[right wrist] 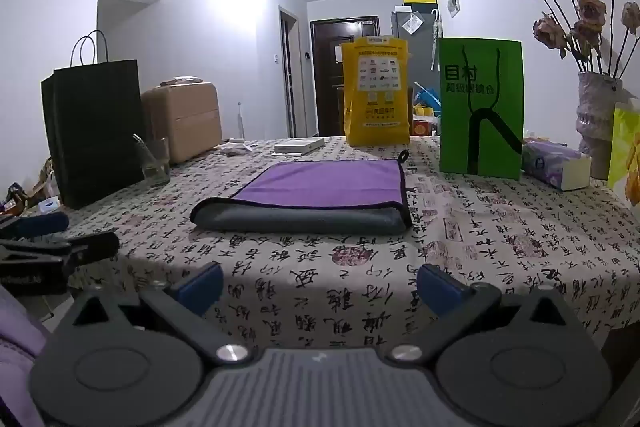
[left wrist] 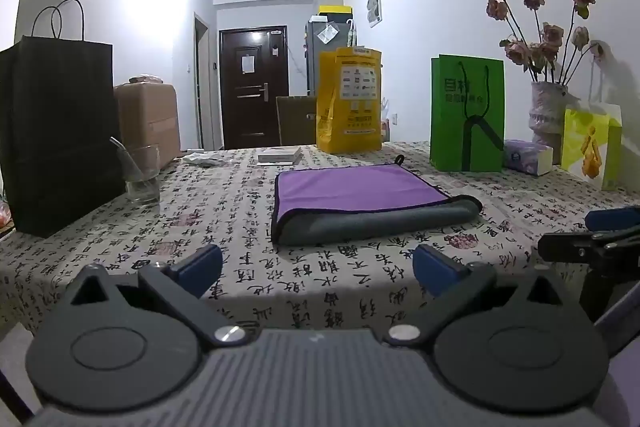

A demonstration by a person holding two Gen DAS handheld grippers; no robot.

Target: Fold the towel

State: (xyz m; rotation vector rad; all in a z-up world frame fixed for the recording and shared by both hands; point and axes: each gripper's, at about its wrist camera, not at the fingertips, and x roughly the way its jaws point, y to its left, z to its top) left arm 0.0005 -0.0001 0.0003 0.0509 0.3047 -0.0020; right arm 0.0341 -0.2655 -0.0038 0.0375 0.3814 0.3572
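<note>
A lit room with a dark door at the back holds a worktop (left wrist: 120, 227) under a calligraphy-print cloth. In the left wrist view, the towel (left wrist: 360, 203), purple on top with a grey rolled fold toward the near edge, lies flat at the worktop's middle, ahead and slightly right of the left gripper (left wrist: 318, 267). Its fingers (left wrist: 200, 265) stand wide apart, holding nothing, back at the near edge. A black bag (left wrist: 60, 135) and a glass (left wrist: 142, 173) stand toward the left edge, a green bag (left wrist: 466, 115) toward the far right.

In the right wrist view, the towel (right wrist: 308, 199) lies ahead and slightly left of the right gripper (right wrist: 320, 285), whose fingers (right wrist: 438, 287) are likewise spread wide and empty, short of the near edge. The towel's long axis runs across both views, parallel to the near edge, its hanging loop (right wrist: 403, 155) at the far right corner. Both grippers seem about equally far from the folded near edge, so a further fold would likely start by reaching forward to its two ends.
</note>
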